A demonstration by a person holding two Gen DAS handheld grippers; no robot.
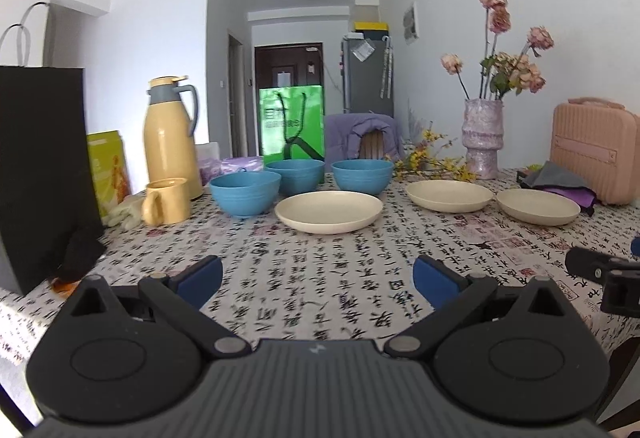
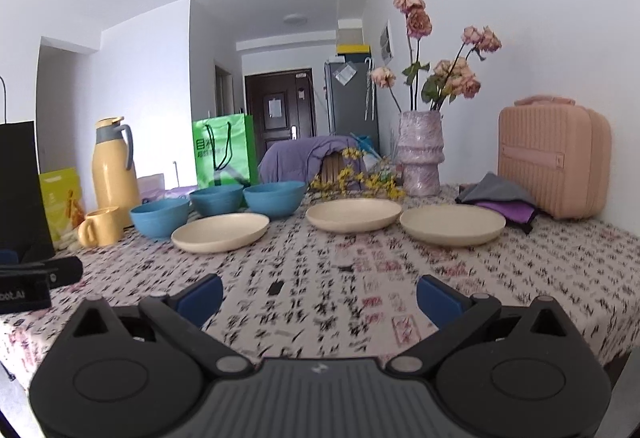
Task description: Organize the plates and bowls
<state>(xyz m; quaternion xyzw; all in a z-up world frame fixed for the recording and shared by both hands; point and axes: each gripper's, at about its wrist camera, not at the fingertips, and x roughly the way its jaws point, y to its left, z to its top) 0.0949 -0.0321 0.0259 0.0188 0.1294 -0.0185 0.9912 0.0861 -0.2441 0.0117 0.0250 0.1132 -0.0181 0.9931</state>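
Note:
Three blue bowls stand in a row on the patterned tablecloth: left bowl [image 1: 245,193] [image 2: 160,215], middle bowl [image 1: 295,175] [image 2: 217,199], right bowl [image 1: 362,175] [image 2: 274,199]. Three cream plates lie nearby: one in front of the bowls [image 1: 329,211] [image 2: 221,232], a middle one [image 1: 449,195] [image 2: 353,214], a right one [image 1: 537,206] [image 2: 452,224]. My left gripper [image 1: 318,284] hovers open near the front edge, well short of the dishes, with nothing in it. Beside it, my right gripper [image 2: 319,296] is open and holds nothing too.
A yellow thermos [image 1: 172,137] and yellow mug [image 1: 166,201] stand left of the bowls, beside a black paper bag [image 1: 40,173]. A vase of dried flowers [image 1: 482,137], a pink case [image 1: 592,157], folded cloths [image 2: 496,197] and a green bag [image 1: 290,123] line the back.

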